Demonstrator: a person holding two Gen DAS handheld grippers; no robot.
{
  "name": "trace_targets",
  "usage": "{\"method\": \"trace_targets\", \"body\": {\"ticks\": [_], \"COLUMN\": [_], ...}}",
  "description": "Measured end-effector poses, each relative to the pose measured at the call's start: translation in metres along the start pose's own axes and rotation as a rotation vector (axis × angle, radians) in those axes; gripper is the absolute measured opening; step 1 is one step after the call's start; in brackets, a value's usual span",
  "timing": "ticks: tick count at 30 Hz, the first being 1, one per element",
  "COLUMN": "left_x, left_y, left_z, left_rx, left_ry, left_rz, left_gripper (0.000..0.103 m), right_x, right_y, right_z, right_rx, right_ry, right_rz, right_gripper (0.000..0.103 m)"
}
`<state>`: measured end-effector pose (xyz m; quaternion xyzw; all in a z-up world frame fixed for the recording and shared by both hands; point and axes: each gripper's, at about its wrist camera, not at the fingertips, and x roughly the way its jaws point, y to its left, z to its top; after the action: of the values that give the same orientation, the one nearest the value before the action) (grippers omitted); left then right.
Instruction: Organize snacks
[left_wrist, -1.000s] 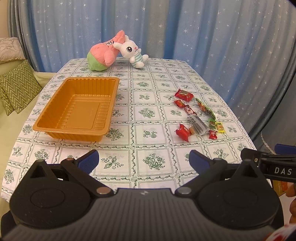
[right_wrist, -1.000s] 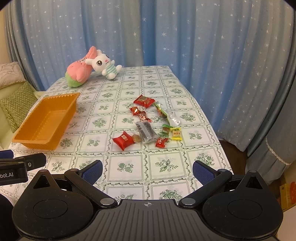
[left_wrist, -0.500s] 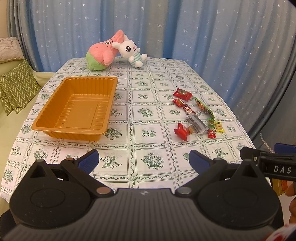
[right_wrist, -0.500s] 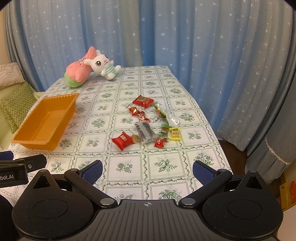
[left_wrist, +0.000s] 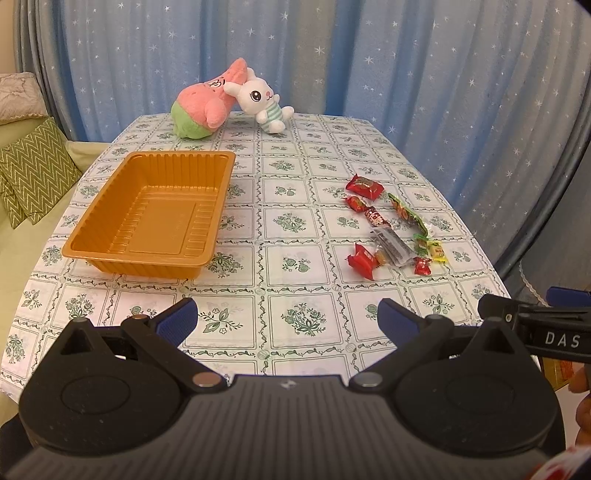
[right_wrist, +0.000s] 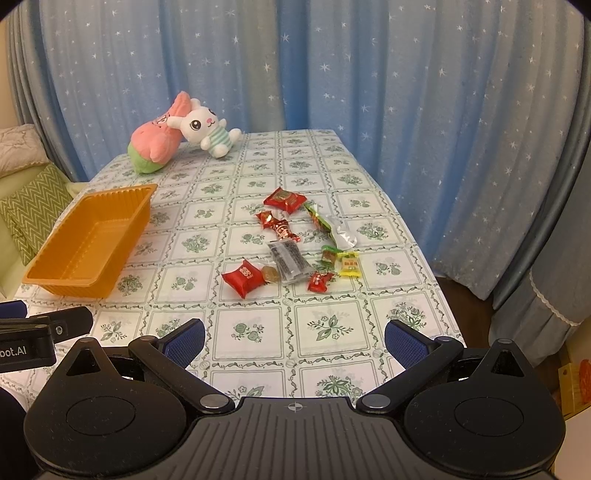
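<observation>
The left gripper (left_wrist: 286, 319) is held above the near edge of the table (left_wrist: 295, 291), its blue fingers (left_wrist: 177, 319) spread wide with nothing between them. The right gripper (right_wrist: 294, 341) is held the same way, fingers (right_wrist: 404, 343) wide apart and holding nothing. The snacks (right_wrist: 291, 240) are scattered in a loose group on the right part of the tablecloth: red packets, a dark clear bag, green and yellow candies. An orange tray (left_wrist: 110, 254) is placed on the left part, well apart from them, and nothing is seen inside it. Two plush toys (left_wrist: 229, 101) are lying at the far end, before the blue curtain (right_wrist: 332, 74).
</observation>
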<state>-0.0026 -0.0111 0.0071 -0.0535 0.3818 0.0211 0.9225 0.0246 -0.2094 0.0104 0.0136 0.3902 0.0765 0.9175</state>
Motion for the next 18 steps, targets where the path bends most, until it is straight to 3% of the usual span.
{"method": "trace_targets", "body": {"ticks": [18], "left_x": [0.0023], "left_y": [-0.0034], "left_z": [-0.0039], "left_rx": [0.002], "left_ry": [0.005], "left_rz": [-0.003], "left_gripper": [0.103], "right_x": [0.0007], "right_y": [-0.0010], "right_z": [-0.0009], "right_rx": [0.003], "right_ry": [0.001], "right_rz": [0.001], "right_gripper": [0.103]}}
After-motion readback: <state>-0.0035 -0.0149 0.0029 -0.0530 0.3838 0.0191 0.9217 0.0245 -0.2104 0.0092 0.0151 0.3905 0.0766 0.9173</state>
